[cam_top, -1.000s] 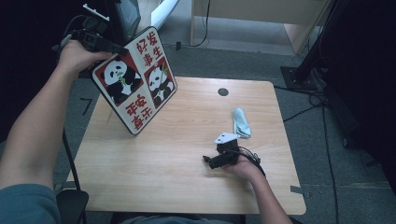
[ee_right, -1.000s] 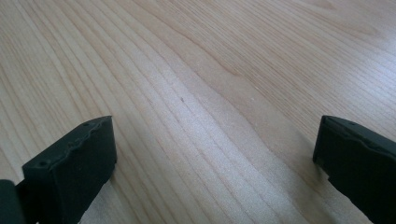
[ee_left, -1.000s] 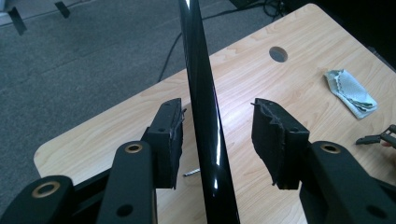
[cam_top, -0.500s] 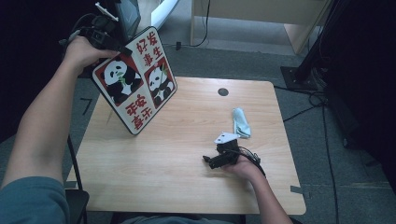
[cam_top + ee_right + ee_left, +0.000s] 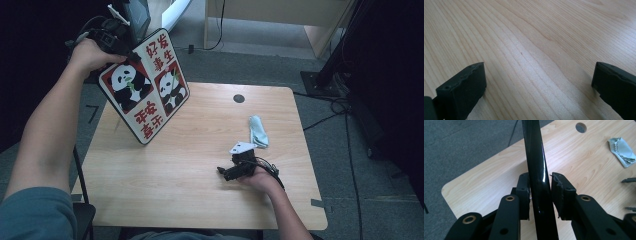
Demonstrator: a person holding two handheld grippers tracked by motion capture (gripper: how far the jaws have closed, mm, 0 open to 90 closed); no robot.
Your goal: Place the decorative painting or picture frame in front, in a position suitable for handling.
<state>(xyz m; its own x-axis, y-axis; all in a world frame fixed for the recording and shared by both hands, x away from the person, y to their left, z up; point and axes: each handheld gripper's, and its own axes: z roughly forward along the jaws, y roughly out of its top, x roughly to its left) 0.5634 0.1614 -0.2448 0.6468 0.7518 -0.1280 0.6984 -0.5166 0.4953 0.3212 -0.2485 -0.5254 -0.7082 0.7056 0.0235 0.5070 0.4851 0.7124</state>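
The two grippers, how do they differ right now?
The left gripper is raised at the table's far left corner, its jaws closing around the edge of the panda sign board. The right gripper rests low on the table with jaws wide apart, nothing between them. Both are black, each held in one hand.

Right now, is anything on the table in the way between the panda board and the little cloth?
No, nothing visible. The panda board stands tilted at the table's far left, its black edge between the left tongs, which have just been closing. Bare wood runs from there to the cloth; the right tongs rest nearer the person.
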